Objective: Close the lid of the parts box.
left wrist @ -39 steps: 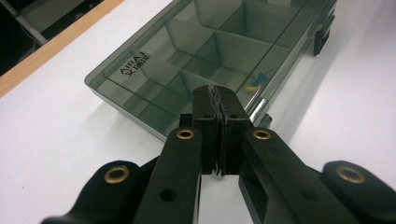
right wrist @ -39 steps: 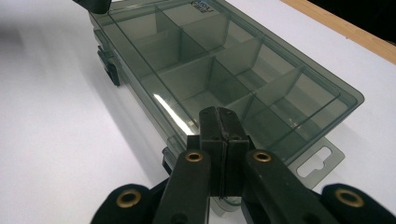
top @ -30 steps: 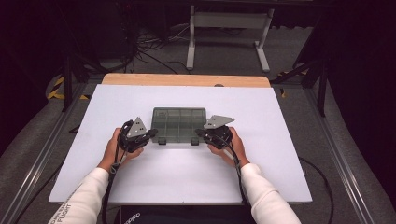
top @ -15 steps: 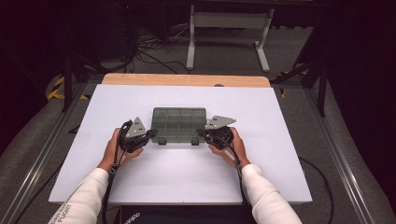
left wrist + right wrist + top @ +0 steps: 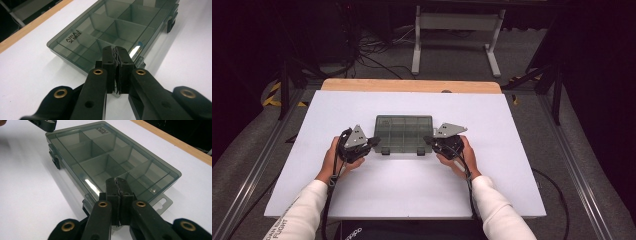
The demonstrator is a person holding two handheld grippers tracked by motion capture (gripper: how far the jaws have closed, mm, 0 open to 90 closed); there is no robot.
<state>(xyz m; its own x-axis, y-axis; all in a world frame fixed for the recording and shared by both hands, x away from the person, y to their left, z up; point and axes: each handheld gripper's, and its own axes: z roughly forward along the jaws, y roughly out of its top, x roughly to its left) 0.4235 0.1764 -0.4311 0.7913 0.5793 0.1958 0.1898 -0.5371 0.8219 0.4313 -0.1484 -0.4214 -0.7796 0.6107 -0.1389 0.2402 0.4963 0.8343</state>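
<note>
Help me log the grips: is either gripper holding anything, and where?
Nothing is held. Left gripper and right gripper are shut empty at the compartment box's near corners.

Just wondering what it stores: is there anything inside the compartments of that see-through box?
No, through the clear lid of the box in the right gripper view, every divided compartment looks bare.

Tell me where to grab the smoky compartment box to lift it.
Probably the two short ends of the compartment box, one gripper from each side. It lies flat with the lid closed, and the latches sit on the near long edge. The left gripper and right gripper already flank it, jaws shut.
</note>
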